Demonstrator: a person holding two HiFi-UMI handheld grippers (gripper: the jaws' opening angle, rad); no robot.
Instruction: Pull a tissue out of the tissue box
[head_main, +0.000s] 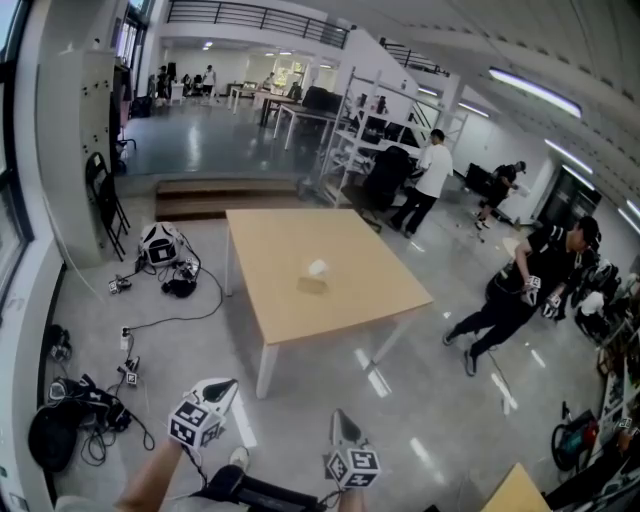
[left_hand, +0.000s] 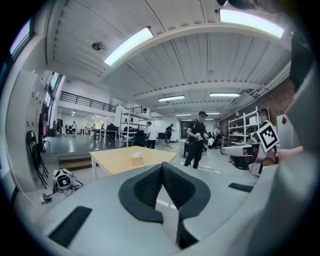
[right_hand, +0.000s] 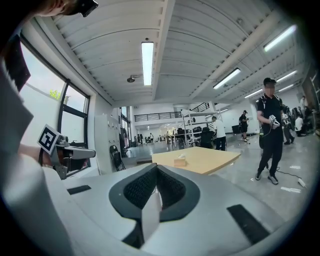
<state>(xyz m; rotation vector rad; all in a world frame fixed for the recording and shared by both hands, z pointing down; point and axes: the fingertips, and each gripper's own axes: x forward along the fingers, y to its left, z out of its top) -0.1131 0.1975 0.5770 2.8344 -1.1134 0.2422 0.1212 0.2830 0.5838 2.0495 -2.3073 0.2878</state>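
**Around the table**

Ahead of me stands a wooden table (head_main: 385, 290). On the floor to its left I see a white helmet (head_main: 160, 243), a tangle of cables (head_main: 95, 405) and a folding chair (head_main: 105, 195). Beyond the table there is a low step (head_main: 230, 195), a rack (head_main: 350, 135) and a person in white (head_main: 430, 180). To its right is a person in black (head_main: 520, 290).

Bare floor (head_main: 300, 400) ahead to table (head_main: 290, 245); cables (head_main: 178, 283) left.

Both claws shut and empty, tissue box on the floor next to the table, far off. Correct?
Not the floor: the head view shows the tissue box on the table, near its middle. The rest stands: left claw and right claw shut, empty, the box far off.
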